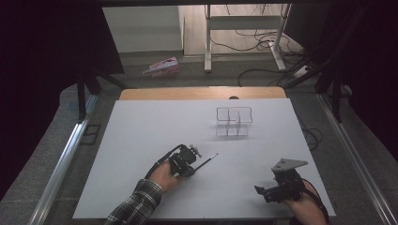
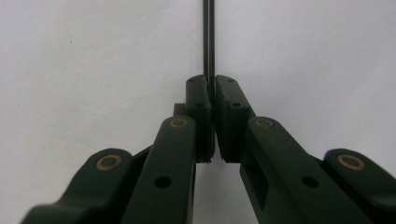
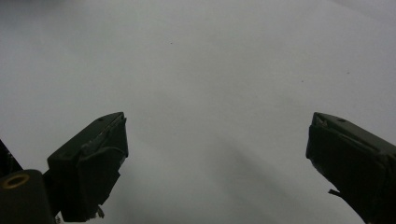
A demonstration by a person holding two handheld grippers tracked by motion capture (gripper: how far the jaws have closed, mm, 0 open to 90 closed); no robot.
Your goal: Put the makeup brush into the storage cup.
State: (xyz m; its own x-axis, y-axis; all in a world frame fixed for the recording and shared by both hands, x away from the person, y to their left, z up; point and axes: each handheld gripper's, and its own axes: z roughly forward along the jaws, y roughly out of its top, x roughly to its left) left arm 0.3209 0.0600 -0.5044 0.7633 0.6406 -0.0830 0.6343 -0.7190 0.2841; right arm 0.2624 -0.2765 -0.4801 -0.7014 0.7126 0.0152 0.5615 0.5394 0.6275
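Note:
A thin dark rod (image 1: pixel 209 160) lies low over the white table (image 1: pixel 141 136), pointing up and to the right. My left gripper (image 1: pixel 194 168) is shut on its near end. In the left gripper view the rod (image 2: pixel 208 37) runs straight ahead from between the closed jaws of the left gripper (image 2: pixel 214 86). A clear compartmented holder (image 1: pixel 233 122) stands upright at the middle back of the table, apart from both grippers. My right gripper (image 1: pixel 263 192) rests near the front right edge. In its own view the right gripper (image 3: pixel 217 135) is open with nothing between its jaws.
A wooden strip (image 1: pixel 202 93) borders the table's far edge. Beyond it on the floor lie a pink packet (image 1: pixel 162 67), a white desk frame (image 1: pixel 207 42) and loose cables (image 1: pixel 263 44). Metal rails (image 1: pixel 65 154) run along both sides.

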